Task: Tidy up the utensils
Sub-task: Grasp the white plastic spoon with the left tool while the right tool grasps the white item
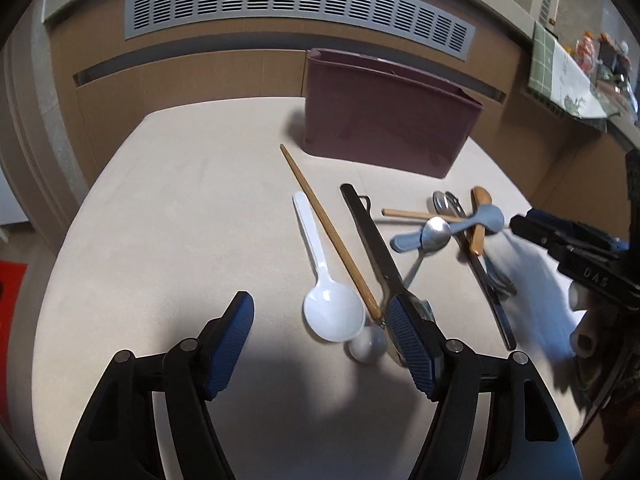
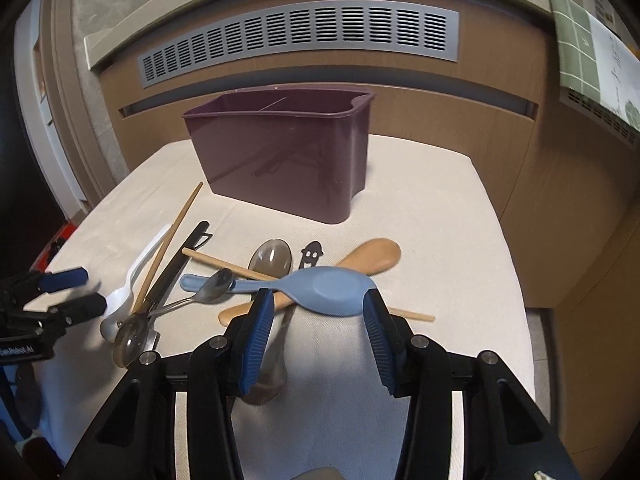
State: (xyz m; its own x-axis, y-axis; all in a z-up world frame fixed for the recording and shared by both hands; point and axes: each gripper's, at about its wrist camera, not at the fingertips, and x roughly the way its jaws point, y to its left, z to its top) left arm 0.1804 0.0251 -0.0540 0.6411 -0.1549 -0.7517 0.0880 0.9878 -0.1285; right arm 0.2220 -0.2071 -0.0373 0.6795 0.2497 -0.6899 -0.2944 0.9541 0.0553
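The utensils lie in a loose heap on the cloth-covered tabletop (image 2: 460,216) in front of the purple caddy (image 2: 280,152), with the blue spoon (image 2: 320,288) lying across the wooden spoon (image 2: 372,254) and a chopstick (image 2: 224,264). In front of the caddy, the right gripper (image 2: 318,320) has its jaws apart around the blue spoon's bowl, gripping nothing. Left of that heap, the left gripper (image 1: 324,340) hangs wide open and empty, by the white spoon (image 1: 324,292).

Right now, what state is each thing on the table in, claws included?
Purple caddy: upright, nothing seen inside.
Blue spoon: bowl down, atop the pile.
White spoon: flat, bowl up.
Wooden spoon: under the blue spoon.
Left claw: open, empty.
Right claw: open, empty.
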